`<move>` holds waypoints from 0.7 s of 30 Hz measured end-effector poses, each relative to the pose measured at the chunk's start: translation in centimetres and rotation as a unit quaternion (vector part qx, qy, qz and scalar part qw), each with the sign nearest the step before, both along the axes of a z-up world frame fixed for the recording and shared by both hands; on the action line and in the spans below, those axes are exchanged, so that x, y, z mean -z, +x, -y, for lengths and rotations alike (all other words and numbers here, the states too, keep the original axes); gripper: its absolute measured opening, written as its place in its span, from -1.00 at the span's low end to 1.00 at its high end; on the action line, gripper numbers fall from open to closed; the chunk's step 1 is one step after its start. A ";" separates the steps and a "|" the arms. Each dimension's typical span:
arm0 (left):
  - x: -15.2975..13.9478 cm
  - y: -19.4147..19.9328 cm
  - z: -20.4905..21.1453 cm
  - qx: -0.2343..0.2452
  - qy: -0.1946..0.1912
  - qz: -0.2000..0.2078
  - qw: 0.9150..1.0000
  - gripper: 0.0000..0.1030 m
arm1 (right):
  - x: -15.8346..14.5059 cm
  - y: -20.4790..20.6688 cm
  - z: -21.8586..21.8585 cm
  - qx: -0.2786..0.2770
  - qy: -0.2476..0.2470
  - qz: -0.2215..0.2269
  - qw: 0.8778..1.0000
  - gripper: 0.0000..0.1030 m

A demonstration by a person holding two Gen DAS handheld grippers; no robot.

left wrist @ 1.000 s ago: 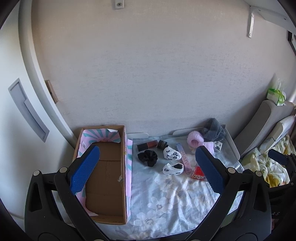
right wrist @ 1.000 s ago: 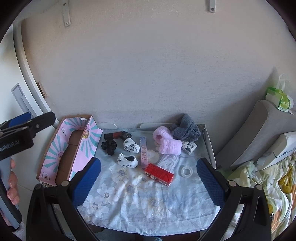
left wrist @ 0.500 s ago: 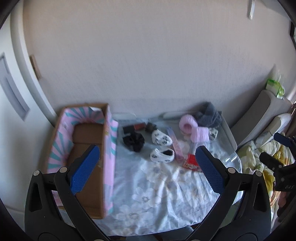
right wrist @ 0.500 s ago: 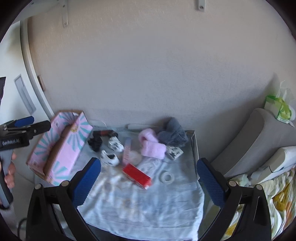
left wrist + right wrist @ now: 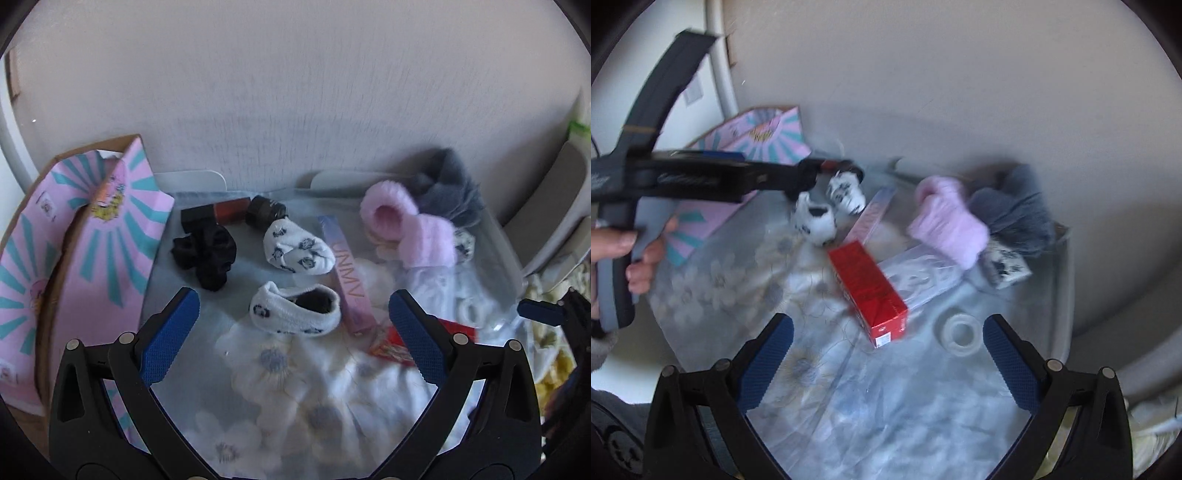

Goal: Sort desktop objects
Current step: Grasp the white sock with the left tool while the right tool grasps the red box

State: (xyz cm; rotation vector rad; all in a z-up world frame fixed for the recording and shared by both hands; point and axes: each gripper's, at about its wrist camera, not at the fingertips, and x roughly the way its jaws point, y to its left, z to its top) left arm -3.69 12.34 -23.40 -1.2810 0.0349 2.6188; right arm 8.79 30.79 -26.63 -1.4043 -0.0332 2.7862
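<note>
Jaws of both the left gripper (image 5: 293, 334) and the right gripper (image 5: 888, 360) stand spread wide, holding nothing, above the flowered cloth (image 5: 295, 387) on the worktop. Just beyond the right one lies a red box (image 5: 868, 288), a tape ring (image 5: 960, 334) to its right. Farther off lie patterned white socks (image 5: 295, 312), a black scrunchie (image 5: 207, 254) and pink cuffs (image 5: 406, 229). At far left sits the pink-lined cardboard box (image 5: 74, 258).
</note>
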 end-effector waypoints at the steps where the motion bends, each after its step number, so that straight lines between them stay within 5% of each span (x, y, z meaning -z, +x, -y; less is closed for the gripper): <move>1: 0.6 -0.2 -0.4 -0.001 -0.013 0.000 1.000 0.98 | 0.7 -0.2 -0.1 -0.010 -0.007 -0.002 1.000 0.99; 10: 4.2 -1.4 -1.5 -0.001 -0.042 -0.003 0.999 0.92 | 4.0 -1.8 -0.8 -0.047 0.004 0.001 0.999 0.69; 14: 5.3 -2.0 -1.5 -0.006 -0.050 0.010 0.999 0.62 | 4.8 -2.3 -0.8 -0.056 0.012 -0.001 0.998 0.36; 17: 5.6 -1.9 -1.3 -0.001 -0.023 0.019 1.000 0.36 | 5.0 -2.5 -0.6 -0.060 0.007 -0.004 0.998 0.20; 21: 5.2 -1.5 -1.3 -0.007 -0.017 0.025 1.000 0.32 | 4.8 -2.6 -0.1 -0.075 0.003 -0.005 0.997 0.04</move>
